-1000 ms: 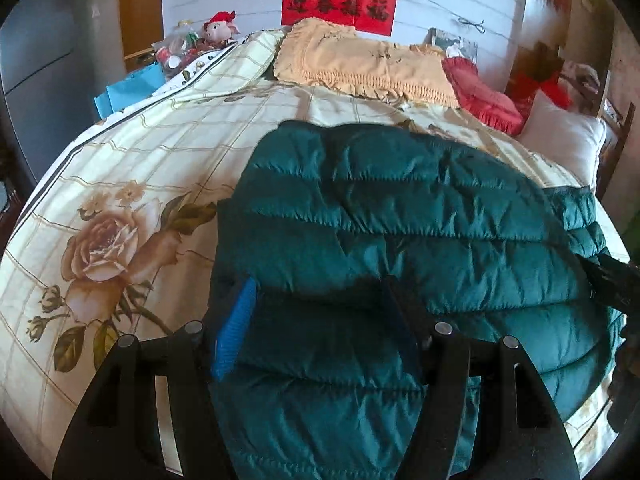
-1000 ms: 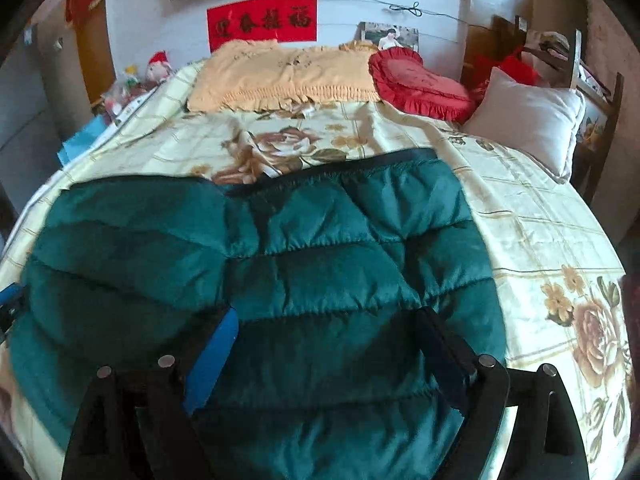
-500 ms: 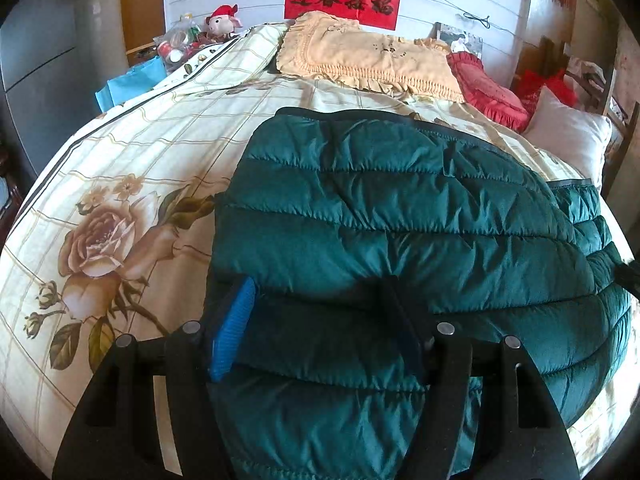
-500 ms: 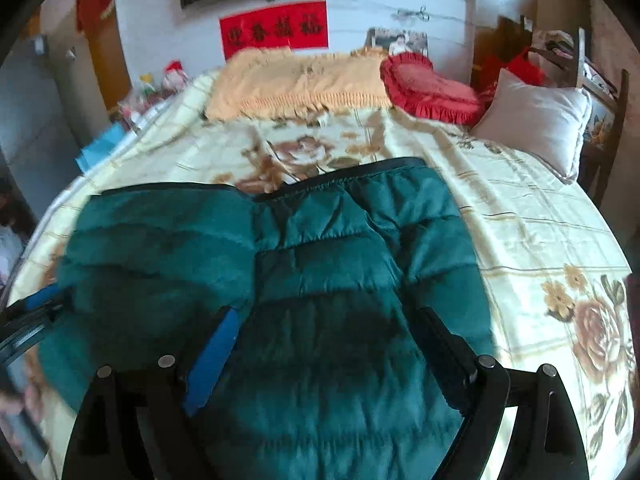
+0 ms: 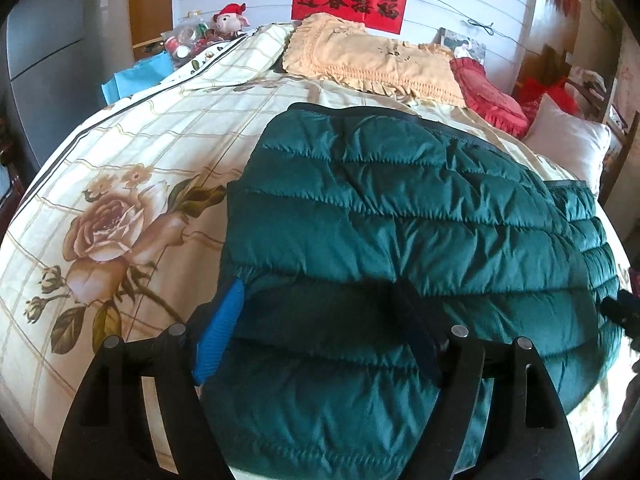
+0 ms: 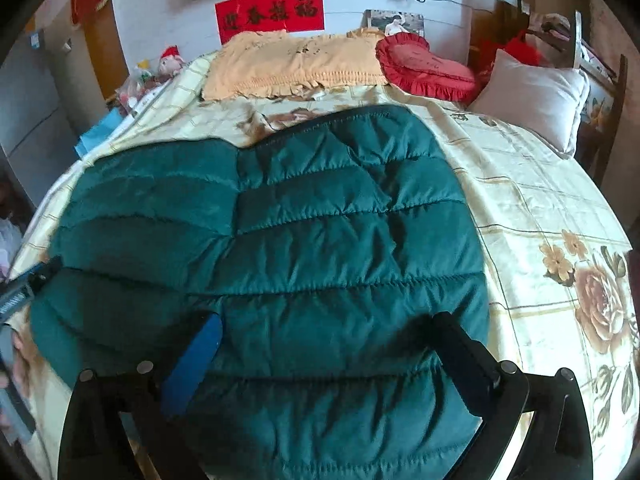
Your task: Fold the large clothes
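Two grippers hang over a dark green quilted down jacket (image 5: 400,216) that lies folded on the floral bedspread (image 5: 132,184), near the foot of the bed. The left gripper (image 5: 316,320) has its jaws spread, one blue-padded finger at the jacket's left edge and the other over the padding; they have just been opening, and the pads do not pinch the fabric. The right gripper (image 6: 332,344) likewise stands released, jaws wide apart above the jacket's near end after just opening further, nothing clamped between them. Beyond the jacket, at the head of the bed, lie a yellow frilled pillow (image 6: 288,64), a red heart-shaped cushion (image 6: 424,66) and a white pillow (image 6: 532,100).
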### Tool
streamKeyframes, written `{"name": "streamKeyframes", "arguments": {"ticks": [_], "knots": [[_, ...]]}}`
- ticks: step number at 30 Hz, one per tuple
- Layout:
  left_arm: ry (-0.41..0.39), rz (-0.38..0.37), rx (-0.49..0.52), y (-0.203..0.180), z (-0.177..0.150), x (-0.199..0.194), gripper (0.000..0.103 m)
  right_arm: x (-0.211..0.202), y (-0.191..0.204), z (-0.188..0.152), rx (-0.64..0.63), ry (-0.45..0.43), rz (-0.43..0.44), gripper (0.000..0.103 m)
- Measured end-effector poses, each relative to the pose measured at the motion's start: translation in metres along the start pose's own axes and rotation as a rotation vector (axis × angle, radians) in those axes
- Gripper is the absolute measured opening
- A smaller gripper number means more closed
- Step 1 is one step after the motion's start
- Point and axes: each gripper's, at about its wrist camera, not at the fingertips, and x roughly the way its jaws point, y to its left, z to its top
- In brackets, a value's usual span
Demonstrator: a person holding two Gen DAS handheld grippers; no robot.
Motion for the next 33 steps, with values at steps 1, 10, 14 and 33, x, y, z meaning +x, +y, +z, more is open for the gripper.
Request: {"name": "streamKeyframes", "arguments": {"ticks": [1,10,14,33], "knots": [[0.003,-0.004,-0.004,0.001,-0.001,-0.002,0.077,-0.008,-0.002,-0.001,0.006,-0.013,0.009,0.103],[0.037,-0.067,-0.036,0.012,-0.019,-0.027,0.077,-0.048,-0.04,-0.019,0.101,-0.032,0.055,0.103],[0.067,-0.115,-0.09,0.028,-0.031,-0.033,0.077,-0.044,-0.067,-0.031,0.181,-0.016,0.078,0.103],[0.197,-0.368,-0.423,0.081,-0.044,0.006,0.089,0.033,-0.104,-0.035,0.283,0.076,0.362,0.103]]}}
